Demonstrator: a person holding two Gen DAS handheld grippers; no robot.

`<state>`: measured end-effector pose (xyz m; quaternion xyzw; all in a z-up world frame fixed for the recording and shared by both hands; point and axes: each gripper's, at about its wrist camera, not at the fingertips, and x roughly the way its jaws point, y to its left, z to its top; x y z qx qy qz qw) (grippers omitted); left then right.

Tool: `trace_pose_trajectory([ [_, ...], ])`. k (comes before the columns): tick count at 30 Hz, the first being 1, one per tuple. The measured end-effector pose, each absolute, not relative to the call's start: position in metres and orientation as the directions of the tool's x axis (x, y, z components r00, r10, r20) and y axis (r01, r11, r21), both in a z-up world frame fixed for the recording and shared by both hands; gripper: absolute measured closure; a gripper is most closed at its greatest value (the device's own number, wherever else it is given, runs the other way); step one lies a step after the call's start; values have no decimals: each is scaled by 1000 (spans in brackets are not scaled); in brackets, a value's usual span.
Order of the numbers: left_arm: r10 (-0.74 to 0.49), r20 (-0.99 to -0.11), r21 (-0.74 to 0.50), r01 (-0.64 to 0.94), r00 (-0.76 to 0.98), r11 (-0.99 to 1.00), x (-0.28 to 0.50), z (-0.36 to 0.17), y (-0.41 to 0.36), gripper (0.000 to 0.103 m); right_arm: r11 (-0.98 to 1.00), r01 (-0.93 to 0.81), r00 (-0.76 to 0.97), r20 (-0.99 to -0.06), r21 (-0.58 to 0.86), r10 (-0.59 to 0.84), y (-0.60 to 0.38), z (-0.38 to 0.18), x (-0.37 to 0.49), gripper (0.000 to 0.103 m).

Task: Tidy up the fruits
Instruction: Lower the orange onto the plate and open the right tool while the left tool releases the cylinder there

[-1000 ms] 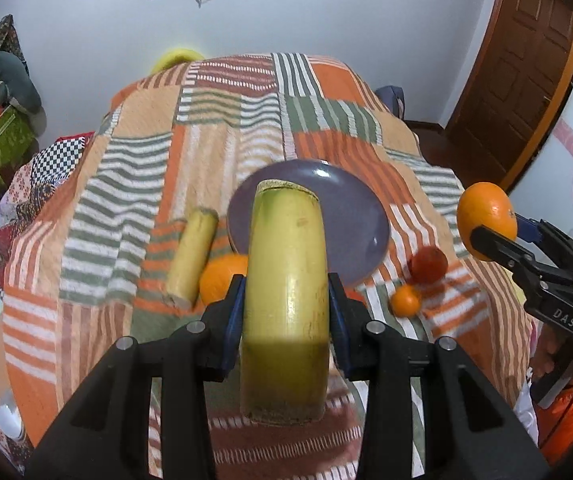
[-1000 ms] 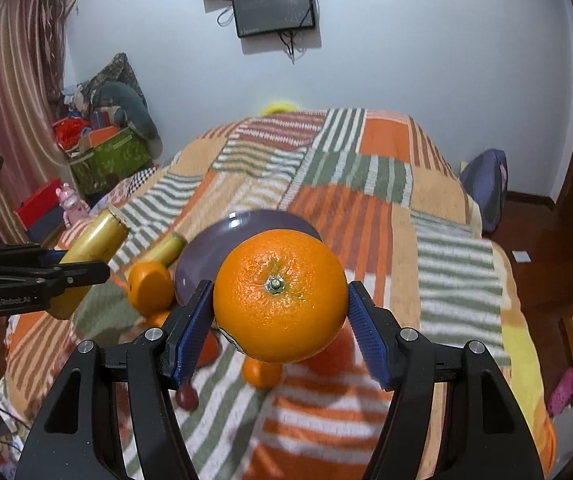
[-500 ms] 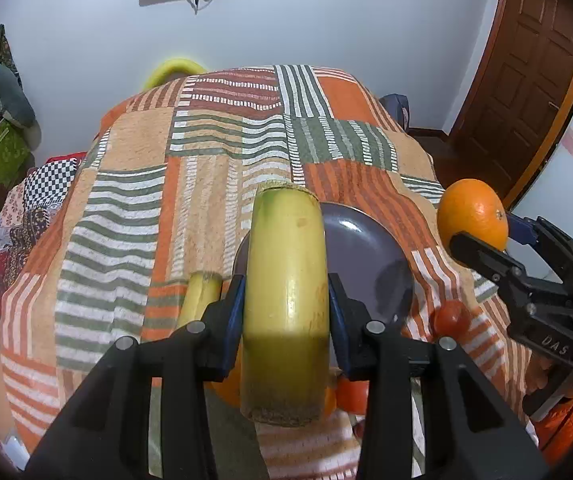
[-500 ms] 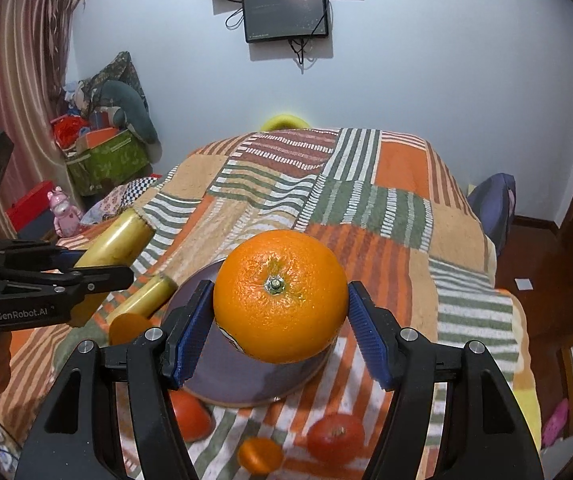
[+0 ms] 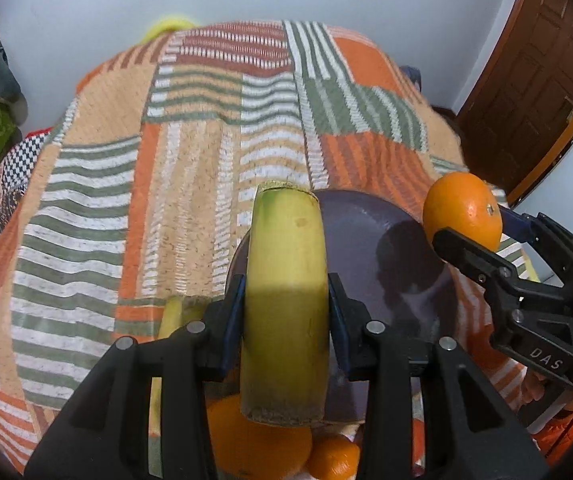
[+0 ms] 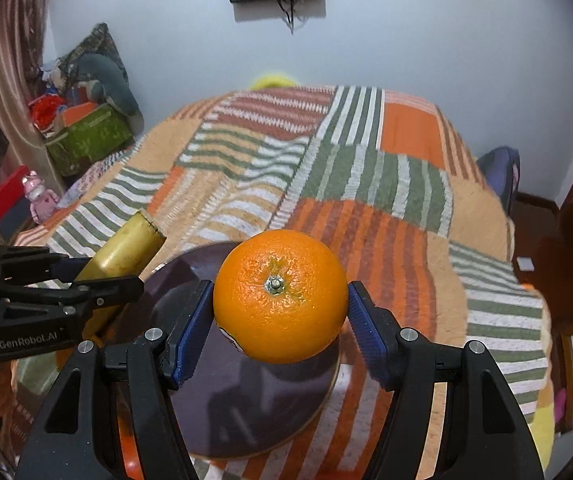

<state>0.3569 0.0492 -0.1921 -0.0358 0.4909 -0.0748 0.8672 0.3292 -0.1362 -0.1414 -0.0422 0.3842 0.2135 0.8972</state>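
Observation:
My left gripper [image 5: 285, 312] is shut on a yellow-green banana piece [image 5: 286, 300], held over the left edge of the purple plate [image 5: 370, 248]. My right gripper [image 6: 280, 316] is shut on a large orange [image 6: 280, 296], held above the plate [image 6: 254, 404]. The right gripper and its orange [image 5: 462, 212] show at the right of the left wrist view. The left gripper and banana piece [image 6: 126, 248] show at the left of the right wrist view. A second banana piece [image 5: 174, 316] and two oranges [image 5: 258, 444] lie on the blanket near the plate's front.
A striped patchwork blanket [image 5: 190, 152] covers the bed. A green box [image 6: 86, 136] and toys stand at the left. A wooden door [image 5: 534, 72] is at the right. A yellow object [image 6: 270, 80] lies at the bed's far end.
Both grippers have moved forward and lower toward the plate with their fruit. The plate looks larger and nearer. The loose fruits have slipped toward the bottom of the views.

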Motion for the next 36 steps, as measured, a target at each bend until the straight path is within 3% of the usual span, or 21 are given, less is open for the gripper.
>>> trace_pose_trajectory([
  [17, -165, -906, -131, 112, 390, 985, 385, -228, 34, 65, 899, -437, 502, -817, 42, 282, -118, -180, 347, 40],
  [28, -161, -873, -116, 125, 461, 985, 370, -207, 37, 65, 891, -452, 488, -823, 47, 291, -119, -177, 345, 39],
  [32, -169, -857, -131, 111, 486, 985, 360, -195, 48, 65, 893, -449, 528, -796, 36, 297, -124, -165, 335, 28],
  [36, -164, -839, -136, 91, 519, 987, 347, -179, 62, 65, 897, -439, 554, -768, 59, 322, -133, -148, 328, 28],
])
